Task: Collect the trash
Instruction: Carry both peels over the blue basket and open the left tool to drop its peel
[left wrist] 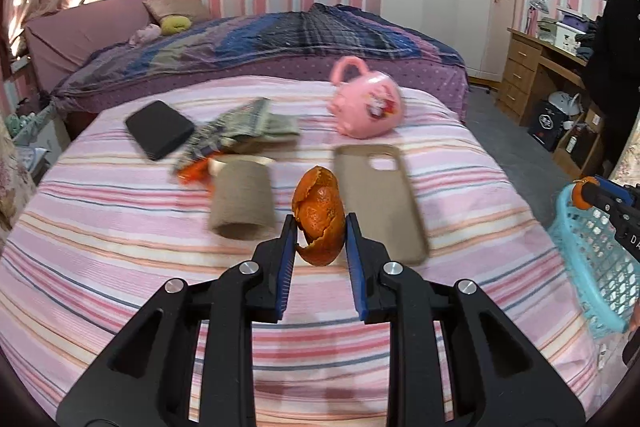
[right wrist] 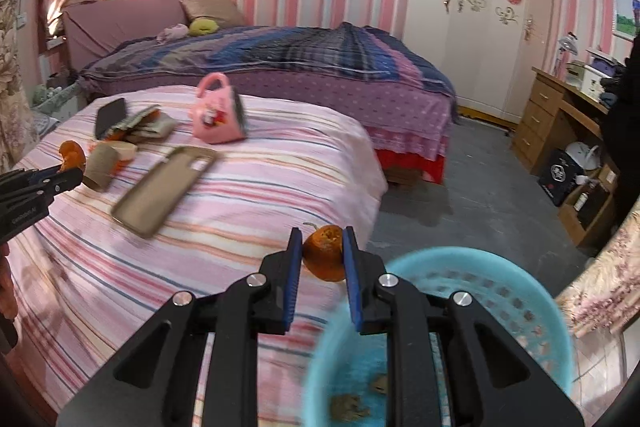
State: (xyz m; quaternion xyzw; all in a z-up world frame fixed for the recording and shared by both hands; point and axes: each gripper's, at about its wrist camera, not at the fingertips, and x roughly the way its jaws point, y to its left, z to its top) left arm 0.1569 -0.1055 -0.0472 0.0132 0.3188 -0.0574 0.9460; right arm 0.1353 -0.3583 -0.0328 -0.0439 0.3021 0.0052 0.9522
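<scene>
My left gripper (left wrist: 321, 221) is shut on a large piece of orange peel (left wrist: 318, 217), held above the pink striped bed (left wrist: 120, 267); it also shows at the left edge of the right wrist view as the left gripper (right wrist: 64, 171) with its peel (right wrist: 72, 155). My right gripper (right wrist: 322, 239) is shut on a smaller orange peel (right wrist: 325, 253) and hangs by the rim of a light blue plastic basket (right wrist: 500, 291) that holds some brownish scraps. In the left wrist view the right gripper (left wrist: 584, 193) and the basket (left wrist: 592, 259) sit at the far right.
On the bed lie a cardboard tube (left wrist: 242, 201), a tan phone case (left wrist: 380, 199), a black wallet (left wrist: 160, 129), crumpled wrappers (left wrist: 240, 131) and a pink toy pot (left wrist: 366, 105). Beyond stand a second bed (right wrist: 300, 63), a wardrobe (right wrist: 472, 19) and a wooden desk (right wrist: 560, 119).
</scene>
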